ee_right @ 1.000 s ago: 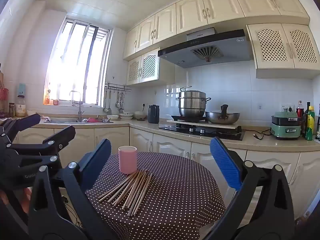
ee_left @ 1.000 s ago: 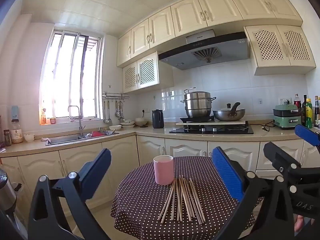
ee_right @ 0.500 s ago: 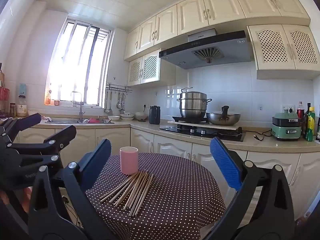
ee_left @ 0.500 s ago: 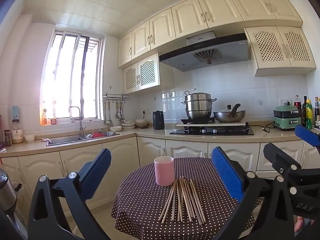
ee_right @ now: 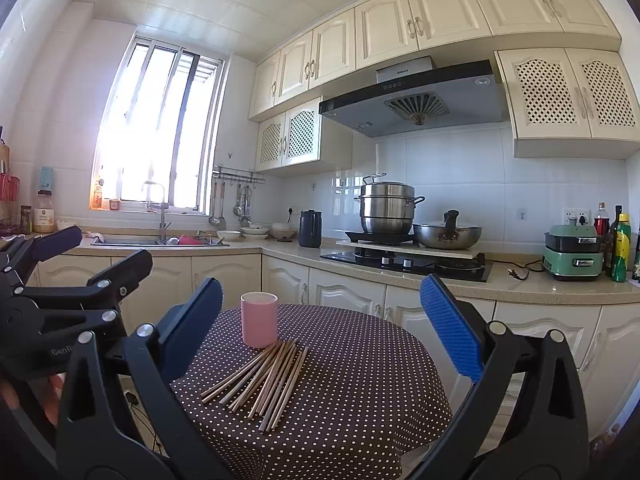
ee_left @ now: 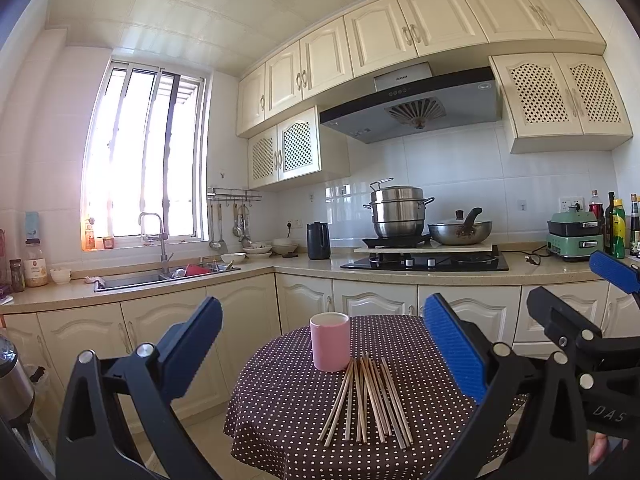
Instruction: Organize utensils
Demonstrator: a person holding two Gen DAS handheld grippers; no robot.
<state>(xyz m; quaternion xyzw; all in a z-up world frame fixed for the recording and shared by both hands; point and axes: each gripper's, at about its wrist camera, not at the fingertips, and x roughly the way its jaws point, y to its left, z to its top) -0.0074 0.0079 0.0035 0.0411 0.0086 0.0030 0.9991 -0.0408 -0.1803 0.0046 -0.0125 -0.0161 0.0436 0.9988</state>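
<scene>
Left wrist view: one round table [ee_left: 280,432] under a brown cloth with white dots is seen ahead, and on it one pink cup [ee_left: 329,341] is stood upright. Just in front of the cup a loose bundle of wooden chopsticks [ee_left: 366,400] is laid flat, fanned out toward the camera; roughly a dozen sticks can be made out, though the exact count cannot be told where they overlap. The far tips of the sticks are set close against the base of the cup. The left gripper [ee_left: 320,340] is held above the near edge of the table with its two blue-padded fingers spread wide and nothing between them. The right gripper [ee_left: 568,284] is seen at the right edge, also spread apart and empty. In the right wrist view the same cup [ee_right: 259,320] and chopsticks [ee_right: 260,384] are shown on the table [ee_right: 360,400], with the right gripper [ee_right: 320,320] opened wide over it and the left gripper [ee_right: 100,252] parted at the left. On the stove [ee_right: 404,262] behind, one steamer pot [ee_right: 387,208] and one wok [ee_right: 446,236] are placed; one dark kettle [ee_right: 310,229] is stood on the counter.
</scene>
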